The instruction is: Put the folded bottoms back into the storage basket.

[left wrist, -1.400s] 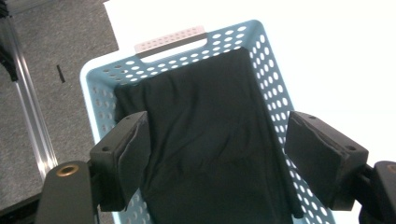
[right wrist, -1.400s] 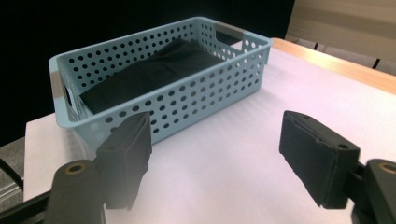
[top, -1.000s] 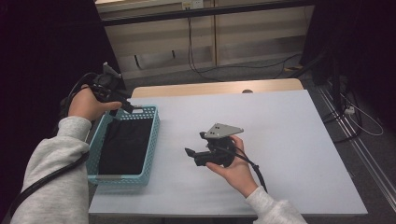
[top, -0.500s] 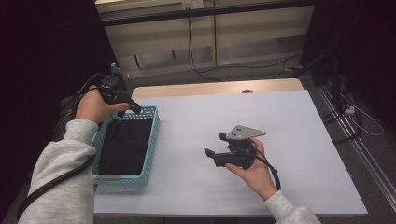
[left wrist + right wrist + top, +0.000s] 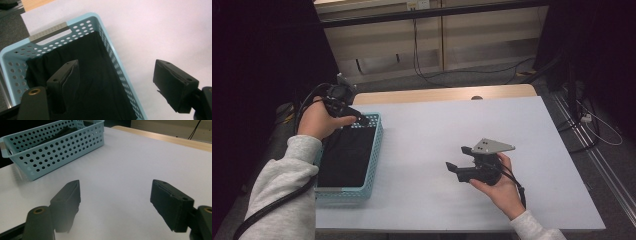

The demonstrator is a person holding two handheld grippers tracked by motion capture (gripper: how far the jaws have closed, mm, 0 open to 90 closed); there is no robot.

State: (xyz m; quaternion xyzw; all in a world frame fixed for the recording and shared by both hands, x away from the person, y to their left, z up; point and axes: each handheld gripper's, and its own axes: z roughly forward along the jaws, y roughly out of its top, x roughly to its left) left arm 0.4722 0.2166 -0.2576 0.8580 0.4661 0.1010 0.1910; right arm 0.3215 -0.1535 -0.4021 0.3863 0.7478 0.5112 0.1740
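The left claw [image 5: 360, 120], gaping empty, is hovering over the far end of the basket [image 5: 373, 165] holding black cloth [image 5: 344, 155], nearer than the right claw [image 5: 457, 159], also open and empty.

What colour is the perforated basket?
Light blue; the basket shows best in the right gripper view, with black cloth inside.

My high camera looks forward and down over the whole white table [image 5: 432, 130]. My left gripper camera peers steeply and closely into the blue basket [image 5: 110, 53]; my right one looks low across the table toward that basket [image 5: 50, 147].
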